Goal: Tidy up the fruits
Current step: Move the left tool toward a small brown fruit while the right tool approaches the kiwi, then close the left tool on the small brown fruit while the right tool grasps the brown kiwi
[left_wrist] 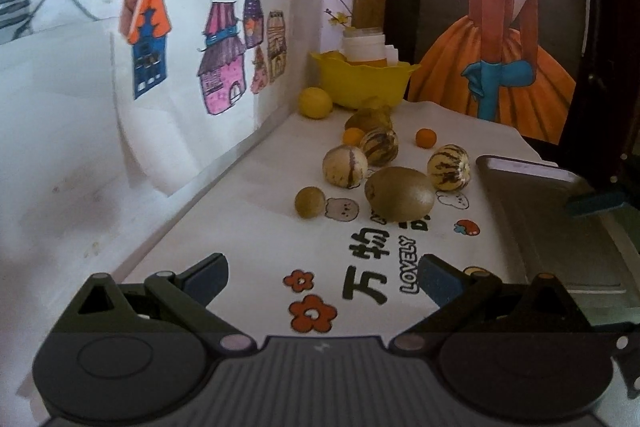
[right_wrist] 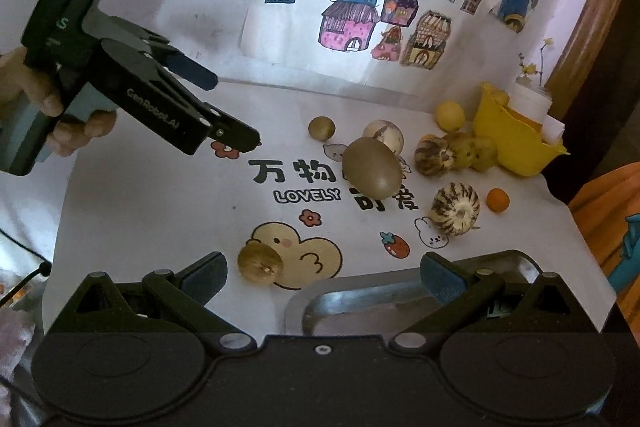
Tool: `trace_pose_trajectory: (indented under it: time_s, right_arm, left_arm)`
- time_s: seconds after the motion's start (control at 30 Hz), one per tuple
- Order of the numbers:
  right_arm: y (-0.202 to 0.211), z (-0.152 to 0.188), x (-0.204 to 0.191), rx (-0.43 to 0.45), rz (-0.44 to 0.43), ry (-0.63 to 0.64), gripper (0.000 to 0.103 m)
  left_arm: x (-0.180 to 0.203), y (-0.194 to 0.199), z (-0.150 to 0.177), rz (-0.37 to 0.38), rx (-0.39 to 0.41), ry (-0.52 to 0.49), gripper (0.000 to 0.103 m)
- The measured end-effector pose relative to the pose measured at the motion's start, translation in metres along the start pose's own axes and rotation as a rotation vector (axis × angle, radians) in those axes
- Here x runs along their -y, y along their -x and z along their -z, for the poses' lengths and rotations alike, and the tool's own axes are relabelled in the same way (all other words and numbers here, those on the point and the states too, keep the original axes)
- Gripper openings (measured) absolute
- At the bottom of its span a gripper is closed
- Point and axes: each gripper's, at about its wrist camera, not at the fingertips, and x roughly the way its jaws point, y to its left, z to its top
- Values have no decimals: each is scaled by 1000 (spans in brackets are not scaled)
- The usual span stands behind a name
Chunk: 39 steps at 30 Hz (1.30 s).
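Fruits lie scattered on a white printed cloth [left_wrist: 256,227]. In the left wrist view a brown kiwi [left_wrist: 400,193] lies ahead, with a small brown round fruit [left_wrist: 310,202] to its left and striped pale melons [left_wrist: 449,167] behind it. My left gripper [left_wrist: 322,279] is open and empty, well short of them. In the right wrist view my right gripper [right_wrist: 322,279] is open over the near rim of a metal tray [right_wrist: 360,297]. Another small brown fruit [right_wrist: 260,263] lies just beyond its left finger. The left gripper [right_wrist: 224,107] hangs open at the left, held by a hand [right_wrist: 52,107].
A yellow bowl [left_wrist: 364,81] holding a white jar stands at the far corner, with a lemon [left_wrist: 315,103] beside it. Small oranges [left_wrist: 425,138] sit among the melons. A wall with drawings runs along the left. The tray [left_wrist: 540,219] takes up the right side.
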Motion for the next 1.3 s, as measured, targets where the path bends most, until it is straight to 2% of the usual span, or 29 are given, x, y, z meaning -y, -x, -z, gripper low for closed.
trace_pose_trajectory:
  time_s: [0.27,0.4,0.5,0.63,0.8,1.1,1.3]
  right_arm:
    - [4,-9,40,0,-18,16,102]
    - [0,-20,62,33,-62,35,102]
    - [-14,-28,75,39,-119,45,102]
    - [-41,-41,87,18,-191,15,101]
    - [-68,-52,93,8,-234,-12,97]
    - [-101,-52,89,-20,-277,-1,91]
    - [-118,-51,89,-37,-273,-25,89]
  left_arm:
    - [14,-1,4,72,7,1,102]
    - [22,8,11,128,27,-18,102]
    - [34,16,16,184,36,-69,102]
    - [56,19,24,207,39,-161,102]
    - [73,14,30,255,16,-211,102]
    - [77,4,34,267,-20,-198,84]
    - [80,-1,36,262,-39,-190,74]
